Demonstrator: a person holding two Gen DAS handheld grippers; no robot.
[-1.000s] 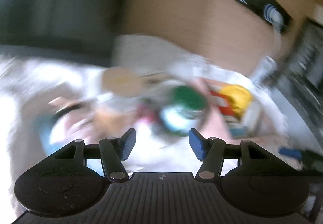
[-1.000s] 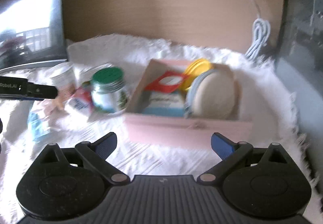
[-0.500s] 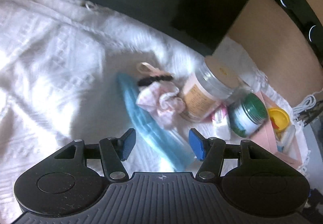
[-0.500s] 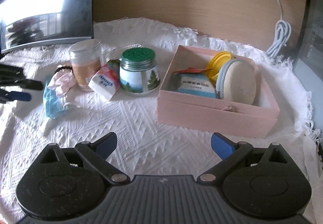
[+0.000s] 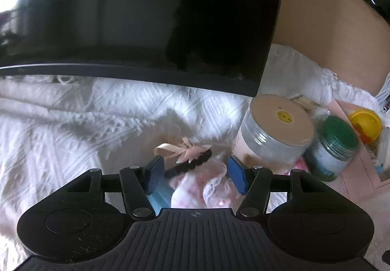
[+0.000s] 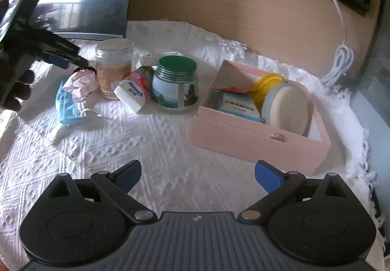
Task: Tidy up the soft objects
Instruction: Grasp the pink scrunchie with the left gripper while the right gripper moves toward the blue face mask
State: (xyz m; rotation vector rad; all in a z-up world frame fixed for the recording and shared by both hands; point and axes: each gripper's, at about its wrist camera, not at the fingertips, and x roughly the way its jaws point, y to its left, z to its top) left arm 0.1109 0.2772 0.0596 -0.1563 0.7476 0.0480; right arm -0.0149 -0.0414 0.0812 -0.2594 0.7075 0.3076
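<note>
My left gripper [image 5: 196,174] is open, its blue pads on either side of a pink checked scrunchie [image 5: 195,188] and a black hair tie with a pink bow [image 5: 187,161]. A blue face mask [image 5: 158,196] lies under them. In the right wrist view the left gripper [image 6: 70,62] hovers over the scrunchie [image 6: 80,84] and mask [image 6: 67,105]. My right gripper [image 6: 196,175] is open and empty above the white cloth, in front of a pink box [image 6: 246,134].
A beige-lidded jar [image 6: 113,68], a tissue pack [image 6: 132,91] and a green-lidded jar [image 6: 175,84] stand on the white cloth [image 6: 121,149]. The pink box holds a yellow lid, a round puff and a small carton. A dark monitor [image 5: 146,15] stands behind.
My left gripper has moved forward and down, so the scrunchie and hair tie now sit between its pads. My right gripper has drawn back slightly and stays open.
</note>
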